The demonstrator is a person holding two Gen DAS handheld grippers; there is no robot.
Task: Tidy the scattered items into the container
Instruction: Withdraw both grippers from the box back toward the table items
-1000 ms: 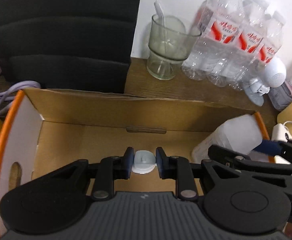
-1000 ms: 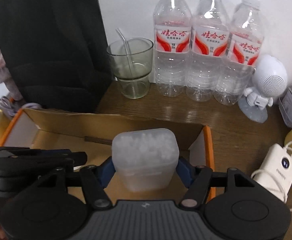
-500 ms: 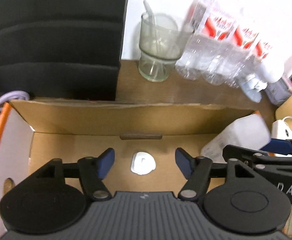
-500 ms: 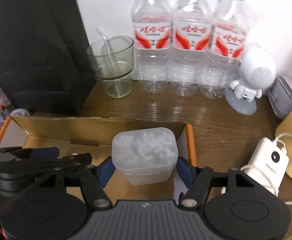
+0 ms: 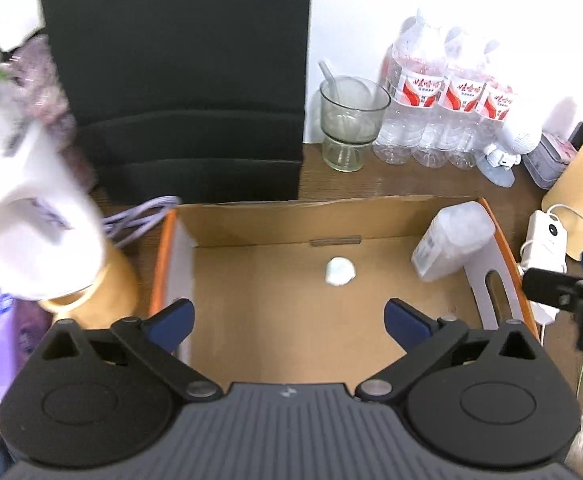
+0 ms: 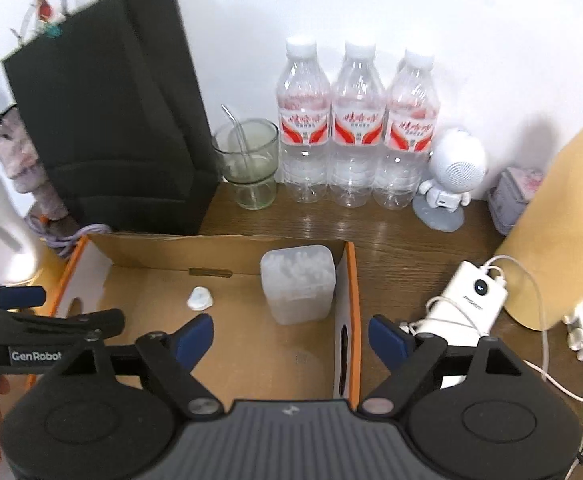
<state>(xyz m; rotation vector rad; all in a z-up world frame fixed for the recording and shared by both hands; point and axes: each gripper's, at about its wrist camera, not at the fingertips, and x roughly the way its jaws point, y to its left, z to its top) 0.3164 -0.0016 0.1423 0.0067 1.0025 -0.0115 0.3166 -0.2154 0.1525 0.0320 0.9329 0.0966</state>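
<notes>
1. Left gripper (image 5: 287, 320): jaws opening, spread wide above the cardboard box (image 5: 371, 216), nothing between the blue pads.
2. Right gripper (image 6: 291, 338): jaws opening, released, hanging over the box's right wall (image 6: 351, 304), gripping nothing.
3. Small white oval item (image 5: 340, 271): lying flat on the box floor, near the far wall, apart from both grippers.
4. Frosted plastic tub of white bits (image 6: 298, 283): standing in the far right corner of the box, just beside the right wall.
5. Beyond the box on the wooden desk (image 6: 391, 236): glass cup with a straw (image 6: 249, 162), 3 water bottles (image 6: 357, 128), white robot-shaped speaker (image 6: 453, 168).
6. Right of the box: white power bank (image 6: 469, 300) with cable.
7. Far left: black paper bag (image 6: 107, 112).
</notes>
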